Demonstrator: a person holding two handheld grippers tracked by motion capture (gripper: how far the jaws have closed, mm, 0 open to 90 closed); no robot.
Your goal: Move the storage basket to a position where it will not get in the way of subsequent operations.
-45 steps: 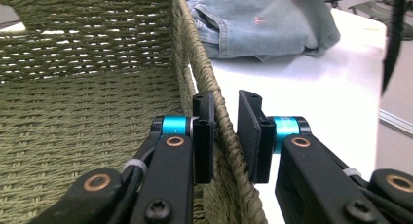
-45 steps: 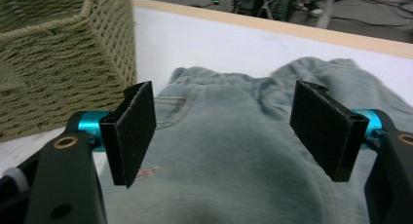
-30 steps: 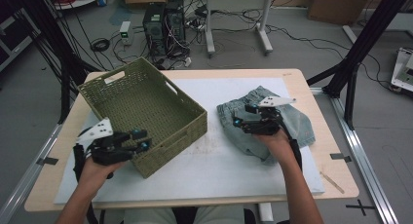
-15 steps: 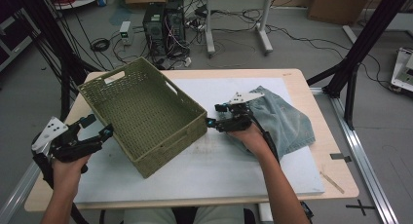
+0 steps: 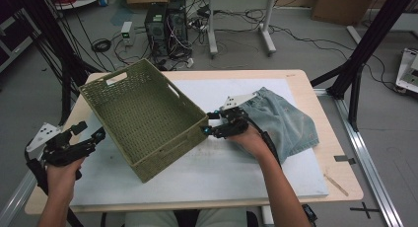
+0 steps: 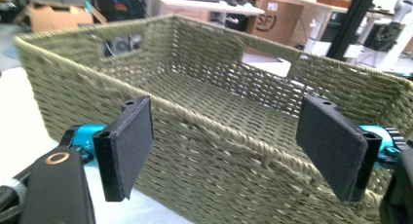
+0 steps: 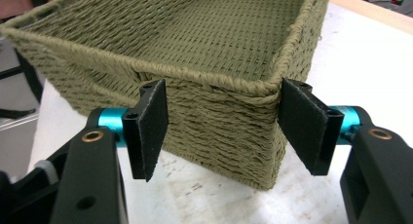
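Note:
An empty olive woven basket [image 5: 143, 113] sits at an angle on the white mat. My left gripper [image 5: 91, 129] hovers open just off its left wall, which faces the open jaws of the left gripper [image 6: 234, 136] as the basket [image 6: 219, 87]; these jaws have opened wide within the last second. My right gripper [image 5: 207, 123] is at the basket's right wall. In the right gripper view the right gripper [image 7: 221, 131] has just been closing, with the basket [image 7: 219, 39] corner wall between its pads but not pressed. Denim shorts [image 5: 286, 118] lie crumpled behind the right hand.
The white mat [image 5: 231, 172] covers most of the wooden table [image 5: 340, 182]. Black frame legs [image 5: 365, 44] stand at the table's far right, and computers and cables [image 5: 165, 19] lie on the floor beyond the far edge.
My left gripper let go of the basket's near corner and drew away to the left. My right gripper moved left off the denim shorts to the basket's right wall.

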